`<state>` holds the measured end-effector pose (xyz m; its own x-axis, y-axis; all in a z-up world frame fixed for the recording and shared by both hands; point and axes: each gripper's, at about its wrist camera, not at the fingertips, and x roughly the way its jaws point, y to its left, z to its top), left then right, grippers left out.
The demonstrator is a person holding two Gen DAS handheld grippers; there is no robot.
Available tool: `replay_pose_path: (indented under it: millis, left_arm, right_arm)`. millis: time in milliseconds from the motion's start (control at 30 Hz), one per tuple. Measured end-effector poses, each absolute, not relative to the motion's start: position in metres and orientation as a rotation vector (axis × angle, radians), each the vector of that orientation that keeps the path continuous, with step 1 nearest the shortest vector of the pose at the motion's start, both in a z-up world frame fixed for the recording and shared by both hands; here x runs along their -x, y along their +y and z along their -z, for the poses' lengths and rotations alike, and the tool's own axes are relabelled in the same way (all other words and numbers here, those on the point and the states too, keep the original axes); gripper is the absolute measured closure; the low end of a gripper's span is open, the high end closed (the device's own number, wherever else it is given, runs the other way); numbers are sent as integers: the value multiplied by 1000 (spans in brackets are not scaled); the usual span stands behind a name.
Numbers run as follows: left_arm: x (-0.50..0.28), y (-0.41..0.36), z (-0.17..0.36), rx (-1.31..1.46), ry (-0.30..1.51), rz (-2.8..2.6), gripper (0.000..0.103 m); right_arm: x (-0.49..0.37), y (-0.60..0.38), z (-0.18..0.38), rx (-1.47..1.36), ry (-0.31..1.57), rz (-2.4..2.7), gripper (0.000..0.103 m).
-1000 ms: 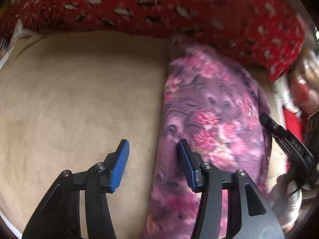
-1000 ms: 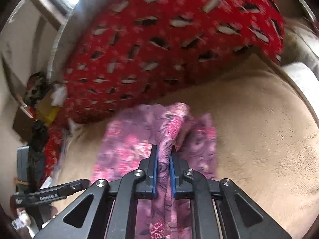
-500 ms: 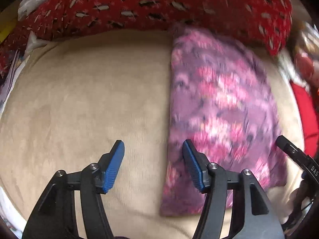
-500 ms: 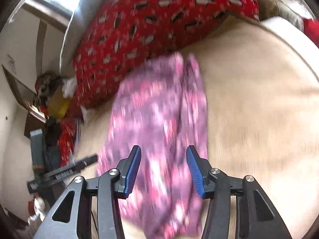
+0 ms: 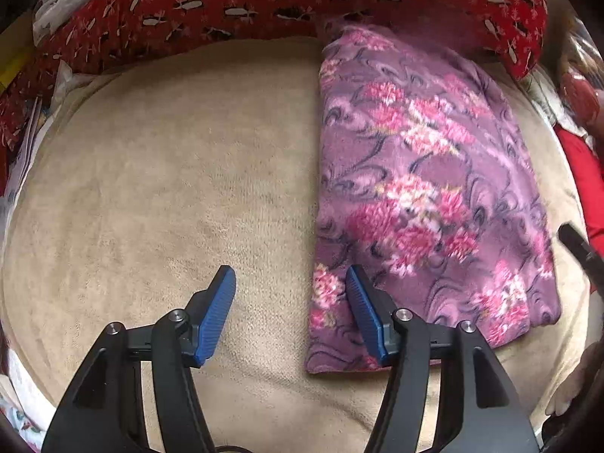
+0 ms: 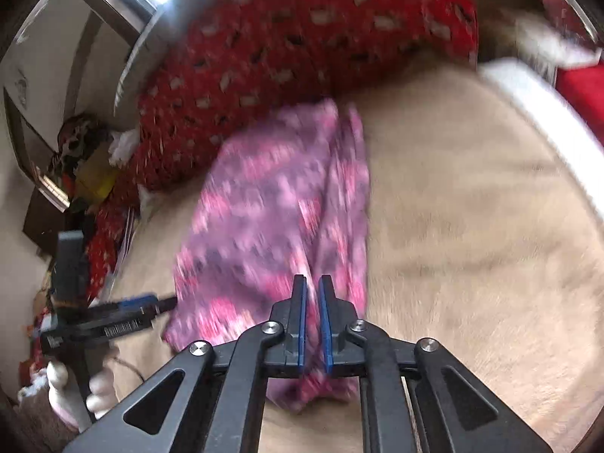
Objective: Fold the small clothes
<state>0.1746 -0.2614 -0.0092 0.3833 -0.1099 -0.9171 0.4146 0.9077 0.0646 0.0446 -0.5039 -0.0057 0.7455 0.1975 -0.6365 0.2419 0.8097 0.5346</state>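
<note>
A purple garment with pink flowers (image 5: 422,188) lies folded and flat on the beige blanket (image 5: 170,170), its far end against the red cover. My left gripper (image 5: 290,302) is open above the garment's near left edge, right finger over the cloth, left finger over bare blanket; nothing is pinched. In the blurred right wrist view the garment (image 6: 271,207) runs away from my right gripper (image 6: 312,321). Its jaws are closing to a narrow gap with a strip of the cloth's near right part in it. The left gripper (image 6: 113,321) shows there at the garment's left, held by a white-gloved hand (image 6: 98,385).
A red patterned cover (image 5: 302,0) is heaped along the back of the blanket. A white edge (image 6: 547,120) borders the blanket on the right. Bags, papers and clutter (image 6: 83,151) lie off the blanket's left side. Bare beige blanket stretches to the left of the garment.
The right gripper let go of the raised fold, opened wide, then closed again on the garment's near part. The garment now lies flat. Both grippers drew back toward its near end.
</note>
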Motion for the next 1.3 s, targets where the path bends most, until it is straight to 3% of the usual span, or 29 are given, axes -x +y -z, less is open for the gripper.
replay_pose_path:
  millis: [167,367,533,567,600,667,767,867,900,933,1067,1167,1233,1300]
  left_arm:
    - [-185,-265,7,-290,1128,344,43]
    - [-189,-268,14,-310,1135,347,43]
    - [-214,-262,3,-225,1194,438,44]
    - [-228,-259,3,-167,1238,459,44]
    - [-237,-259,2,-133,1258,470,44]
    - [-258,-255,-9,-38,1258,476,43]
    - [-275,-260,-31,-9,1167,493,42]
    - [-301,-284,-17,-21,1232,502,38]
    - [-303,-288,-11,-18,1255,501,38]
    - [-307,-293,-4,-14,1270,509,39]
    - [-304,-308,16,-65,1245,495,36]
    - [-299,-310,21,-56,1254,475,36]
    - [-290,-306,10,-78,1226,474,36]
    - [-277,-302,1,-102,1182,458,37]
  right_arm:
    - [-61,-500,-20,-630,672,-15,91]
    - [-91,-490,22,-535,837,34,94]
    - [-97,-506,9,-607,799,13,92]
    - [-99,-511,6,-615,786,21,83]
    - [-107,-523,-2,-634,765,50,65]
    - [-120,-539,-9,-675,733,74,54]
    - [-153,-560,-10,-761,710,74,54]
    - [-188,-568,11,-781,802,105,54]
    - [-198,-569,22,-786,859,132,65]
    - [-204,-568,26,-791,868,130,96]
    - [-193,-566,6,-692,703,96,95]
    - [-199,-576,44,-731,861,133,96]
    - [-188,-577,34,-734,805,140,87]
    - [-172,-570,13,-679,752,160,87]
